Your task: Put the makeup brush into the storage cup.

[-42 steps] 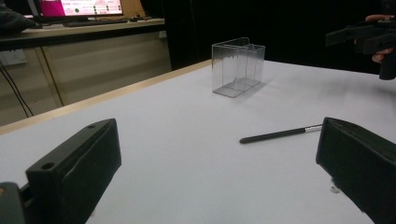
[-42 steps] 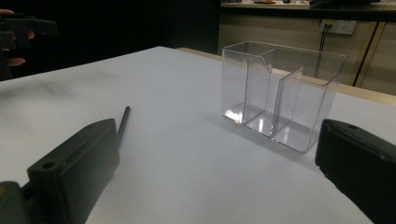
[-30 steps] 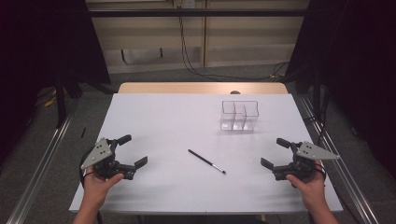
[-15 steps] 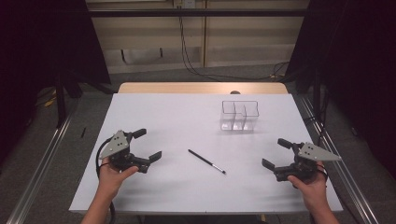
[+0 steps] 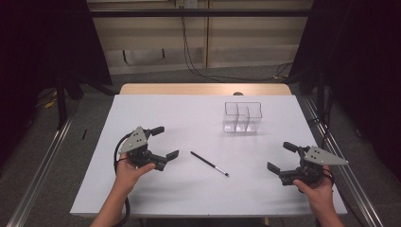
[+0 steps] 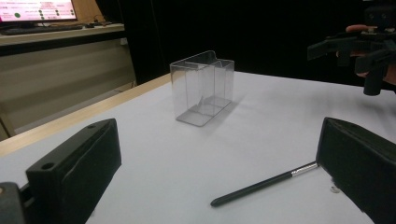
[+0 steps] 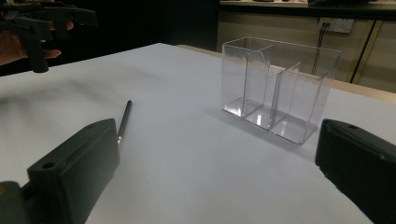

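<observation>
Jaws spread wide, the left gripper (image 5: 160, 142) closes in on the black pen (image 5: 209, 163) lying at centre frame on the white table (image 5: 156, 109), the approach step; next, straddling and pinching it, while the right gripper (image 5: 283, 157) waits open, lower right.

Organizer (image 5: 242, 118): clear glossy plastic. Brush (image 5: 209, 163): matt black handle, shiny metal ferrule. Table (image 5: 189, 113): smooth matt white surface.

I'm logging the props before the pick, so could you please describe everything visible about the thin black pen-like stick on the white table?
The thin black stick has a short silvery band near one end and a tapered dark tip. It lies flat and diagonal on the white table, between both open grippers, untouched, nearer the person than the clear box.
</observation>
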Motion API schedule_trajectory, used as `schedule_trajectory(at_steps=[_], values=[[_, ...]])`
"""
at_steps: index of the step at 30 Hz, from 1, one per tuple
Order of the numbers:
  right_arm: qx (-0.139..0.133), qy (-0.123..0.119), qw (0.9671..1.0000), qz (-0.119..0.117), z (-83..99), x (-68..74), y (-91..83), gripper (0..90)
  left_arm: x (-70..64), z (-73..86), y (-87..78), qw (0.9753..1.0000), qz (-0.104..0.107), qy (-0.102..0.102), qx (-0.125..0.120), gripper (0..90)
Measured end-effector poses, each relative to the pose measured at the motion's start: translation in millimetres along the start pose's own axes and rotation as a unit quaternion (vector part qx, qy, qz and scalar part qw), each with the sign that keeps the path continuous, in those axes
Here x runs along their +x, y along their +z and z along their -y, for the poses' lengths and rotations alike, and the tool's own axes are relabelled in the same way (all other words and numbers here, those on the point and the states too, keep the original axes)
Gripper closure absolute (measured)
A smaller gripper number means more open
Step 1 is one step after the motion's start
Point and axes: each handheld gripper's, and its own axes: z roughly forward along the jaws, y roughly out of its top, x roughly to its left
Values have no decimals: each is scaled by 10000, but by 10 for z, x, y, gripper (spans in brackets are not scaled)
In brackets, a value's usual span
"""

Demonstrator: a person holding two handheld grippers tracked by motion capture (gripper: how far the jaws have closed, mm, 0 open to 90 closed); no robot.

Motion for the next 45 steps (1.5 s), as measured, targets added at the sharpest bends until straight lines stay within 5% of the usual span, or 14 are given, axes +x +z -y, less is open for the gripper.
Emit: schedule_trajectory(at_steps=[17,36,45], values=[[-3,-41,10000,-79,-3,4,37,0,-34,-8,304,9998,188,0,83,0],[81,-25,9999,-106,75,12,-10,0,-67,-21,765,9978,632,-16,217,0],[34,-95,9998,-195,20,8,74,0,-124,-3,819,9967,746,8,310,0]])
